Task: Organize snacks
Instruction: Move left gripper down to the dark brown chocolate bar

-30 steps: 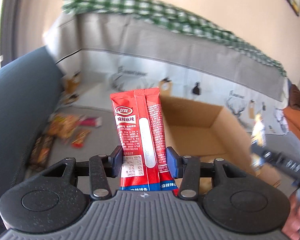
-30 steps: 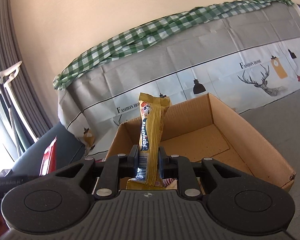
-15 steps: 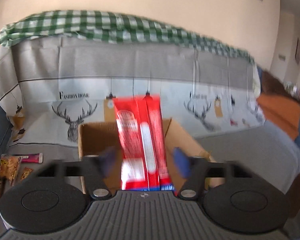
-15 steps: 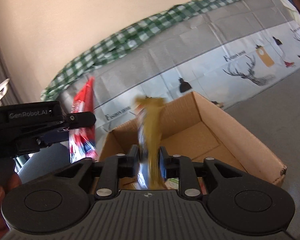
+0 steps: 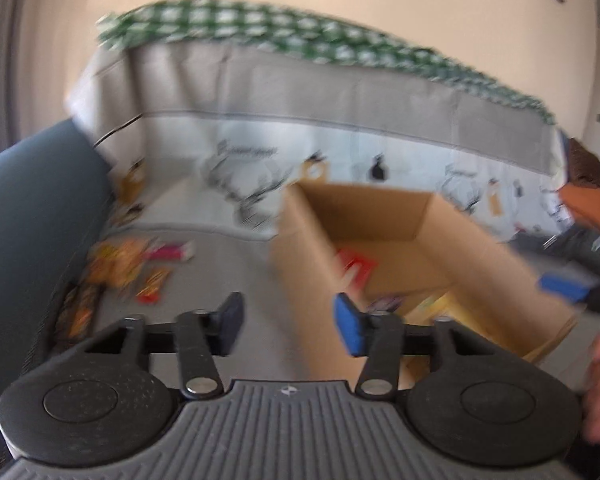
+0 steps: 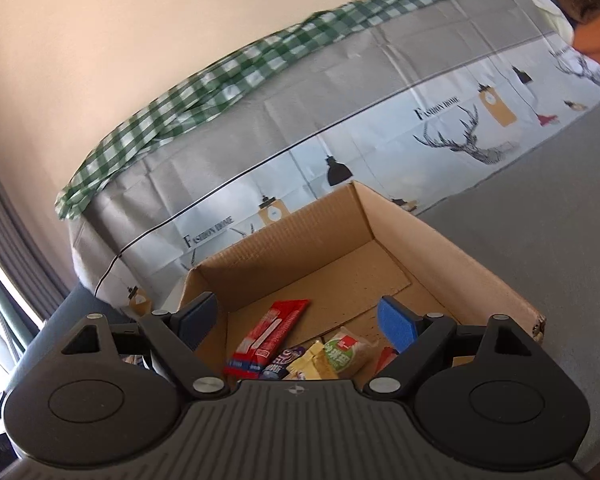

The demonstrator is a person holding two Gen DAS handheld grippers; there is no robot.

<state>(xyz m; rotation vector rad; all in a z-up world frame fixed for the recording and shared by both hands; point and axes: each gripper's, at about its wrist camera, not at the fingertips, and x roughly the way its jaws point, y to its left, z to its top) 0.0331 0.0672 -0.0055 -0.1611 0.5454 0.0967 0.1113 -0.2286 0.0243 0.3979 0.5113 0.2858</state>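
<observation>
While the left wrist view is smeared with blur, the right wrist view is sharp: an open cardboard box (image 6: 440,256) of plain brown corrugated board, flaps up, sits at frame centre on a flat grey fabric surface (image 6: 548,200). Behind it hangs a creased cloth printed with stags and lamps (image 6: 452,136), topped by green-and-white check (image 6: 228,80).

The right gripper (image 6: 300,322) has its ribbed black body at the bottom of the frame; its jaws are opening, wide apart, with nothing between them, one pad blue (image 6: 394,326). The left gripper (image 5: 290,328) hangs over the box's near left wall, jaws closing on nothing.

Glossy snack packets lie in the box's near end: a flat red packet (image 6: 270,336), a purple one (image 6: 282,362), and a yellow packet with a green label (image 6: 334,356). More snacks (image 5: 128,264), orange and red, lie scattered at the left of the left wrist view, beside a dark blue cushion (image 5: 32,216).
</observation>
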